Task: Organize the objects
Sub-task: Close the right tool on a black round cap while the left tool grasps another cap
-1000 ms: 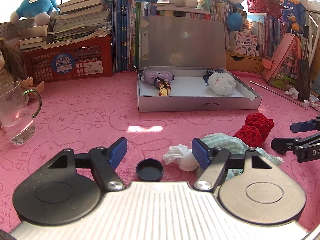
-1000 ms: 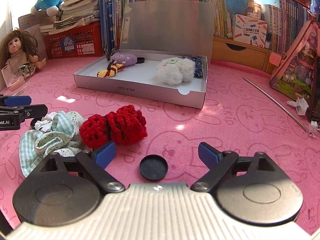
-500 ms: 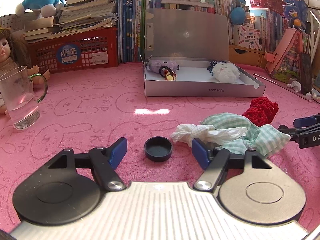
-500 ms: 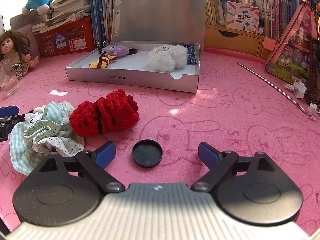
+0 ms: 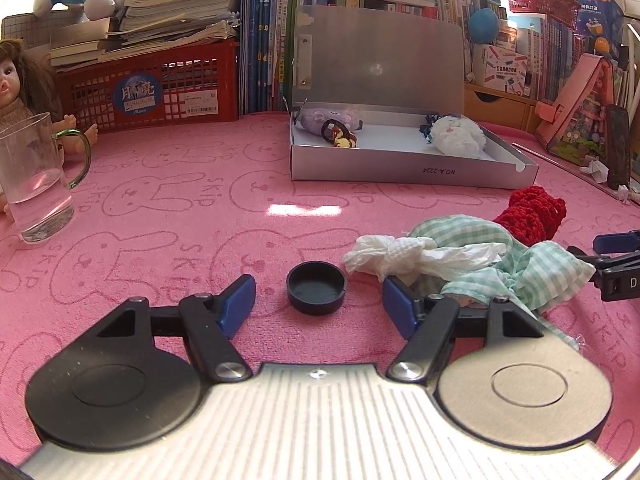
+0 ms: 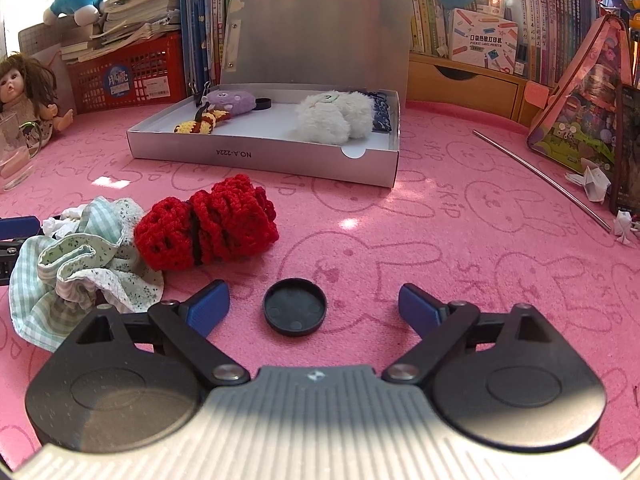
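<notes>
Loose items on pink mat (image 6: 460, 240): red crochet piece (image 6: 208, 226) and checked cloth (image 6: 76, 264) near open grey box (image 6: 264, 156); left gripper (image 5: 318, 306) and right gripper (image 6: 312, 308) both spread, empty; risk: cloth folds snagging a finger, dragging both.

Open pink worktop (image 5: 180, 208) between the glass mug (image 5: 36, 184) and the grey box (image 5: 400, 168): clear lane. Right side blocked: checked cloth (image 5: 520, 264) and red knit bundle (image 6: 208, 228) lie touching. Metal rod (image 6: 540, 176) crosses far right.
</notes>
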Motion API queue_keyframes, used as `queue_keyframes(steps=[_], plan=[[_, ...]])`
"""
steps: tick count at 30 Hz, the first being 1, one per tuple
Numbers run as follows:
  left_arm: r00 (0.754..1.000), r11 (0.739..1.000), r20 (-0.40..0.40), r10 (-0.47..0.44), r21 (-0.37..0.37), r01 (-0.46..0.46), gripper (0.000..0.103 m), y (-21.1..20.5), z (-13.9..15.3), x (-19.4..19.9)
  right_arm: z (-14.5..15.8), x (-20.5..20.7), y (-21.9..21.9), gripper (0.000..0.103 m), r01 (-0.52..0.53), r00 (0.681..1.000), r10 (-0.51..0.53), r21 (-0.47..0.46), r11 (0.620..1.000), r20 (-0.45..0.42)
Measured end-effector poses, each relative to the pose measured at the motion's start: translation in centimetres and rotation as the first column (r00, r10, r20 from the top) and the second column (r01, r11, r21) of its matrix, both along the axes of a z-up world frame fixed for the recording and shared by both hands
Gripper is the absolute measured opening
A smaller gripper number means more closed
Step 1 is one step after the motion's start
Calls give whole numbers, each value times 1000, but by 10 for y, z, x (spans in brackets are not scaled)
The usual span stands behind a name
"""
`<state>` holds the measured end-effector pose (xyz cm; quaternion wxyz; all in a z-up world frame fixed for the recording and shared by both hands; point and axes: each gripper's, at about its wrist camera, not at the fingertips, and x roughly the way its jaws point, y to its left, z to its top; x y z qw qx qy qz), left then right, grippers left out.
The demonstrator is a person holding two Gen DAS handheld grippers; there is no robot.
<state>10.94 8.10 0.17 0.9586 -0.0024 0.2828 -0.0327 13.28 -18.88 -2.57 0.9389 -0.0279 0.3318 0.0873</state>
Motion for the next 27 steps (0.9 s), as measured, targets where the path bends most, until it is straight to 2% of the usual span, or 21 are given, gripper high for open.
queue_keyframes(steps=[5, 12, 17, 23, 27], plan=[[1000, 1000, 6, 1, 29, -1, 75, -4, -2, 0, -1, -2, 1, 96, 10, 1000, -10, 0, 1000, 13], [1000, 1000, 7, 3, 29, -3, 75, -3, -2, -1, -2, -5, 2, 95, 14, 1000, -14, 1, 1000, 24], [1000, 999, 0, 8, 32, -8, 74, -4, -1, 0, -2, -9, 3, 88, -6, 999, 6, 3, 1000, 41], [1000, 1000, 1, 14, 27, -14, 53, -5, 2, -2, 0, -14, 5, 76, -29, 998, 28, 10, 1000, 50], [1000, 1000, -4, 16, 6, -16, 42, -3, 5, -1, 2, -18, 5, 63, -36, 998, 35, 26, 999, 49]])
